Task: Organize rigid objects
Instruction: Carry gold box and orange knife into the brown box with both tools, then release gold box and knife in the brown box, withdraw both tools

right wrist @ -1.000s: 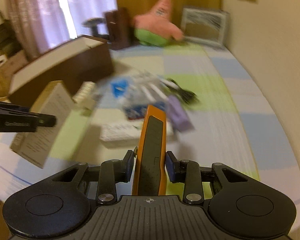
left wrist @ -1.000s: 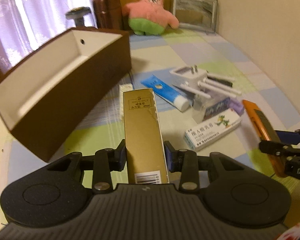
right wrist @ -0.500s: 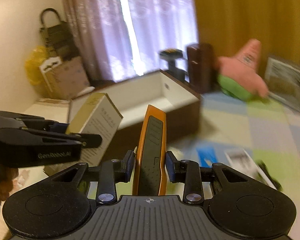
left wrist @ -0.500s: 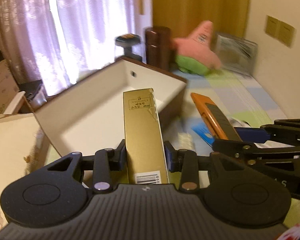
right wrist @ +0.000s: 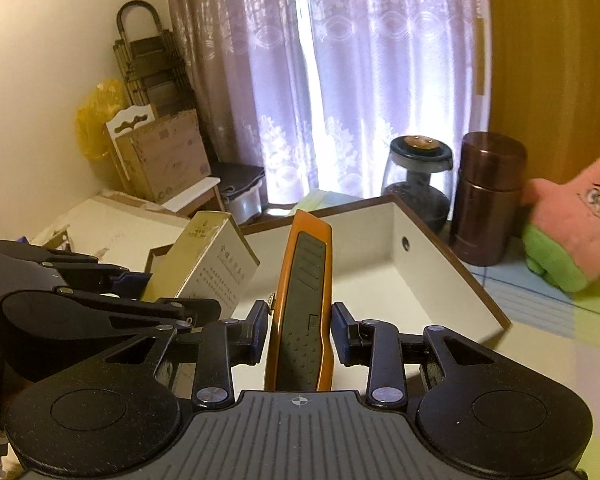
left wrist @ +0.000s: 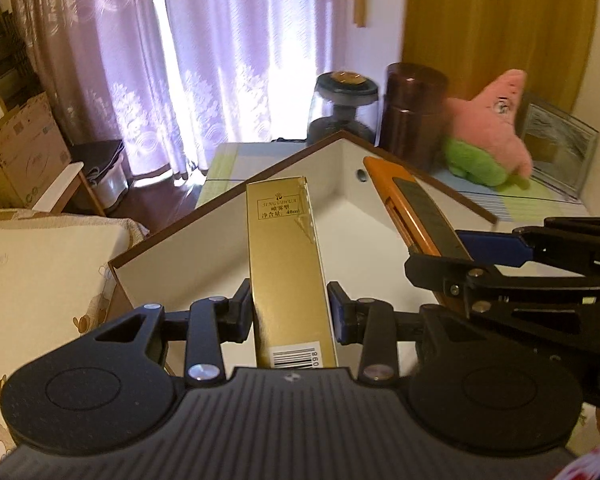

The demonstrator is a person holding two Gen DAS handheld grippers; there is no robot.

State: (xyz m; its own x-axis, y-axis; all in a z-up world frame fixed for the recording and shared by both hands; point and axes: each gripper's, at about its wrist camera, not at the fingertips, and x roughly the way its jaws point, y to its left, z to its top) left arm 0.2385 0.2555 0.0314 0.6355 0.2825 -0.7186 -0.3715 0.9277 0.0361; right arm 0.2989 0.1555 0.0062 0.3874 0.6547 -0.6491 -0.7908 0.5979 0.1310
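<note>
My left gripper (left wrist: 290, 312) is shut on a tall gold carton (left wrist: 288, 268) and holds it above the open white-lined brown box (left wrist: 380, 240). My right gripper (right wrist: 300, 334) is shut on an orange and black utility knife (right wrist: 304, 304), also over the box (right wrist: 380, 280). In the left wrist view the knife (left wrist: 412, 208) and right gripper (left wrist: 512, 272) sit just to the right. In the right wrist view the carton (right wrist: 208, 256) and left gripper (right wrist: 140, 292) sit to the left. The box floor that I see is bare.
Behind the box stand a glass jar with a dark lid (left wrist: 342, 104), a brown canister (left wrist: 414, 112), a pink star plush (left wrist: 492, 132) and a framed picture (left wrist: 556, 148). Cardboard boxes (right wrist: 160, 156) and curtains lie beyond the table's left edge.
Both grippers have lifted and swung left from the cluttered table to above the open box, each still holding its object. The box now fills the middle of both views.
</note>
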